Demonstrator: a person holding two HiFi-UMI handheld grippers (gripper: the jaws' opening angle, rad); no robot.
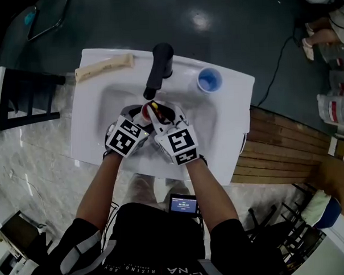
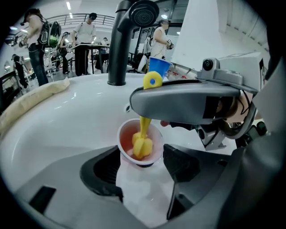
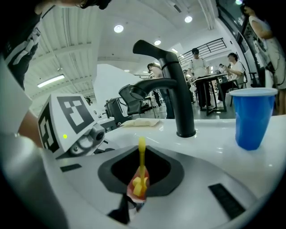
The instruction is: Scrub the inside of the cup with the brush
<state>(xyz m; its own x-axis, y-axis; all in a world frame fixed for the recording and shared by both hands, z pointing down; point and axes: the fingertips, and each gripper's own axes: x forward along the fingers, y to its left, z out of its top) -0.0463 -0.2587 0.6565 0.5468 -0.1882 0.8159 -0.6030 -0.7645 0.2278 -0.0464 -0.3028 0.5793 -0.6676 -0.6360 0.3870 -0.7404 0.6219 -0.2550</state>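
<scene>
The cup is being held low over the sink basin, clamped across its body by the left gripper, jaws spread wide and pressed on its sides. The brush is being pinched by its thin handle in the right gripper, jaws almost together, the yellow head sunk inside the cup. The cup is being judged light, thin-walled and probably slippery when wet, so a gentle mid-body hold is being favoured. The pink interior is being shown plainly by the left gripper view; in the right gripper view only a sliver of cup is being seen.
</scene>
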